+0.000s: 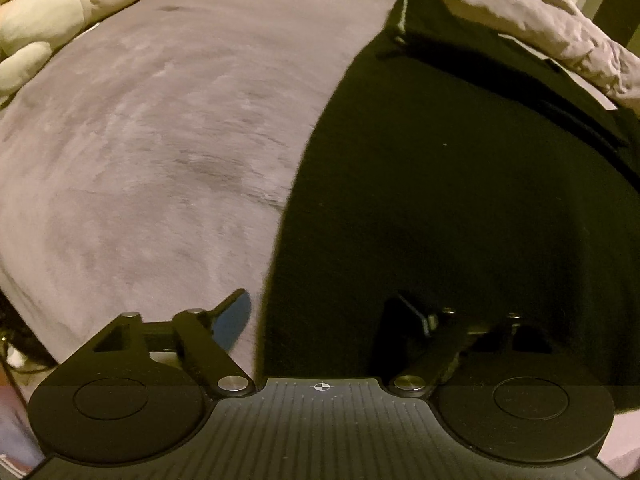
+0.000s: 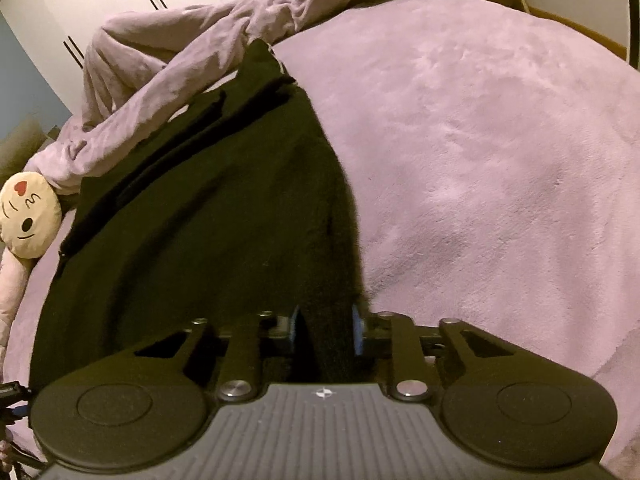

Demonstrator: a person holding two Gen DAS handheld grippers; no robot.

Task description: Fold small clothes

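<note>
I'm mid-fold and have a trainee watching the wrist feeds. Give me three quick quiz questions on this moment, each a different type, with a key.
1. True or false: the right gripper is shut on an edge of the black garment.
2. Multiple choice: the left gripper is (A) open, straddling the garment's near left edge, (B) shut on the plush toy, (C) out of view.
3. Fill in: the garment lies on a pale purple ____.

Key
1. True: the fabric rises in a fold between the closed fingers.
2. A: one finger is over the blanket, the other over the black cloth.
3. Blanket; the plush toy lies beside the garment.
</note>
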